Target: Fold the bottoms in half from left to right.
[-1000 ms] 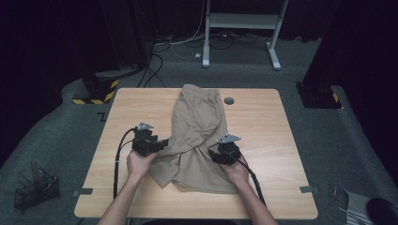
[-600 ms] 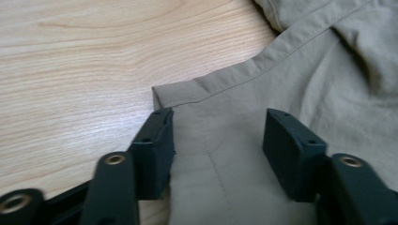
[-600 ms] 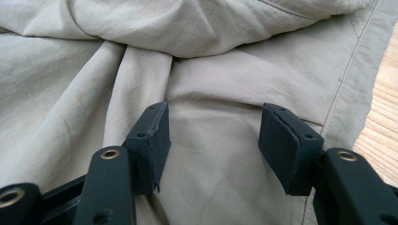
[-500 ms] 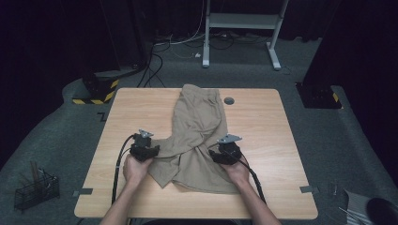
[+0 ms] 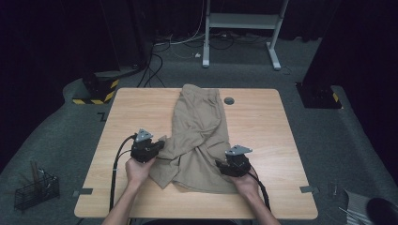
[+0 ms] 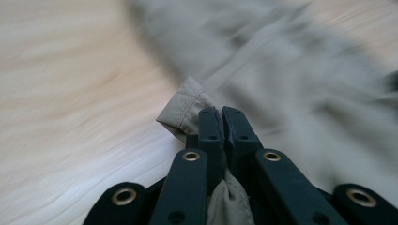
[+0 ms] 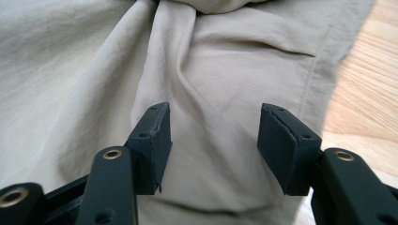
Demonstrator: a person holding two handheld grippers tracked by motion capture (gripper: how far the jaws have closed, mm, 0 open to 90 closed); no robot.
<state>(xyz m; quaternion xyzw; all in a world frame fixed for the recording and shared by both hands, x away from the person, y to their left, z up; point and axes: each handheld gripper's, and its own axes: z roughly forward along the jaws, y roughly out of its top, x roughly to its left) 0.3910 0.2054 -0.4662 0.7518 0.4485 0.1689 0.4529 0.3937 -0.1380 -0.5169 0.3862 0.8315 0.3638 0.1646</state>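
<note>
1. High view, far left: a black wire basket [image 5: 35, 190] sits on the grey floor beside the table [image 5: 136, 105], well apart from the work.
2. Next comes the left gripper [image 5: 157, 144], held low over the left half of the table with its cable trailing back toward the person. Its jaws have just been closing and now stand pressed together on a hemmed corner of the khaki trousers [image 5: 199, 126]. In the left gripper view the folded hem [image 6: 185, 105] pokes out just beside the shut pads, and more cloth bunches below them. My judgement is that this corner is pinched so the leg can be drawn outward and laid flat.
3. In the middle, the trousers lie lengthwise on the table, waistband toward the far edge and legs toward the person. They are twisted across one another at mid-length, which is probably why both hands work at the near end.
4. A small dark round insert [image 5: 229, 100] is set in the tabletop, just beside the waistband on the right.
5. Right of centre, the right gripper [image 5: 231, 165] rests over the near right part of the cloth. In the right gripper view its pads [image 7: 155, 140] stand wide apart, with a smooth stretch of fabric and a seam [image 7: 312, 79] between them. They press on nothing yet, and I read it as lined up for a second hold.
6. At the far right, bare table shows beyond the cloth's edge.
</note>
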